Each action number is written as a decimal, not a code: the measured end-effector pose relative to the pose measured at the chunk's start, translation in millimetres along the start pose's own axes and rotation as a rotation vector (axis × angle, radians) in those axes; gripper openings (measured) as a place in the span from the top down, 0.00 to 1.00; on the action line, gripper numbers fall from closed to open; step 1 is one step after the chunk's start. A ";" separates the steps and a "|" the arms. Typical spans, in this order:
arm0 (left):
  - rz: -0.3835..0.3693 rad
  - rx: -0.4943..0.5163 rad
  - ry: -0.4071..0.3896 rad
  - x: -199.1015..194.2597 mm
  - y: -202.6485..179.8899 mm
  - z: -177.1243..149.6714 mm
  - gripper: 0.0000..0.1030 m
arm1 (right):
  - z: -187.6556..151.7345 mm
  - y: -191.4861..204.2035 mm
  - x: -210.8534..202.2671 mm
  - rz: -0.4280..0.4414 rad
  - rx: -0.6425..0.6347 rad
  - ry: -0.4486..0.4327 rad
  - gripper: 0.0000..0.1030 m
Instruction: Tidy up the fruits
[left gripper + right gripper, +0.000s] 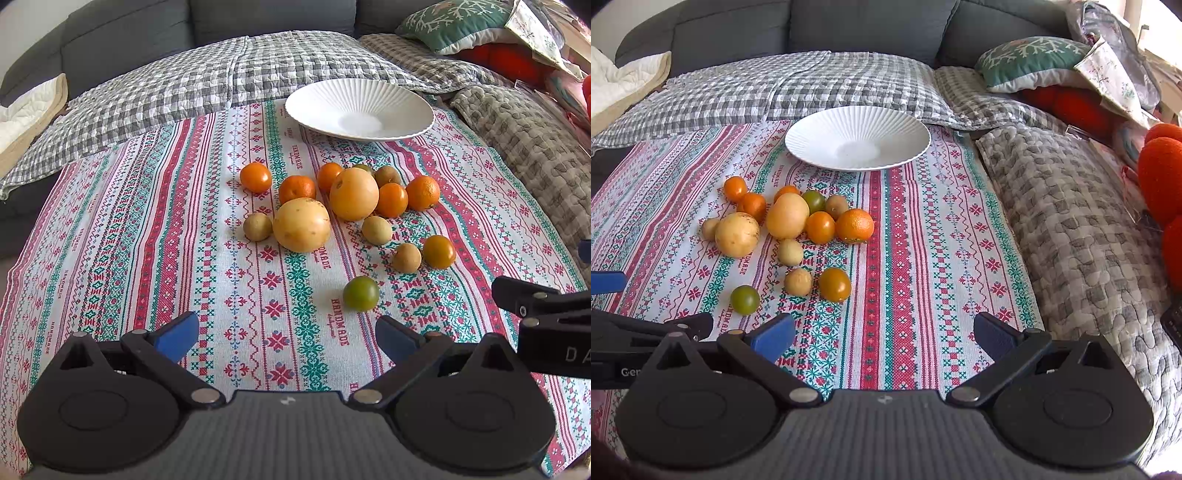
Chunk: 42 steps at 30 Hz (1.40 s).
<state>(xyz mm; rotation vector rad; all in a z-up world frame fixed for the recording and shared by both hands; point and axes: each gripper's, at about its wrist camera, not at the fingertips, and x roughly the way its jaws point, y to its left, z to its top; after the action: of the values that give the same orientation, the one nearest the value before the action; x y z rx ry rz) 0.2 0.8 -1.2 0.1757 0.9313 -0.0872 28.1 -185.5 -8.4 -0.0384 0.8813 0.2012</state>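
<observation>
Lying loose: fruits (354, 206), orange, yellow, green, clustered on cloth (184, 221)
Plate (360, 109): white, ribbed
Left gripper (288, 338): spread wide, empty
Right gripper (884, 338): spread wide, empty
Cut off: right gripper in left view

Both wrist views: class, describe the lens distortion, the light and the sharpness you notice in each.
Left wrist view: fisheye bends the striped cloth into arcs, corners go dark, soft daylight gives the fruit faint shadows, all sharp. Right wrist view: same curving, the white plate looks bright but keeps its ribs, and the window area top right is washed out.
</observation>
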 end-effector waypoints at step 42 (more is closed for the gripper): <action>0.015 0.006 -0.021 0.1 7.0 2.0 0.09 | 1.6 -6.7 1.3 0.009 -0.004 -0.004 0.00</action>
<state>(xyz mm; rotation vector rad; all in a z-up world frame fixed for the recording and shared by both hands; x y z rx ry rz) 2.9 7.3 0.7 0.1868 0.9089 -0.0780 31.4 -191.7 -8.7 -0.0376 0.8770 0.2109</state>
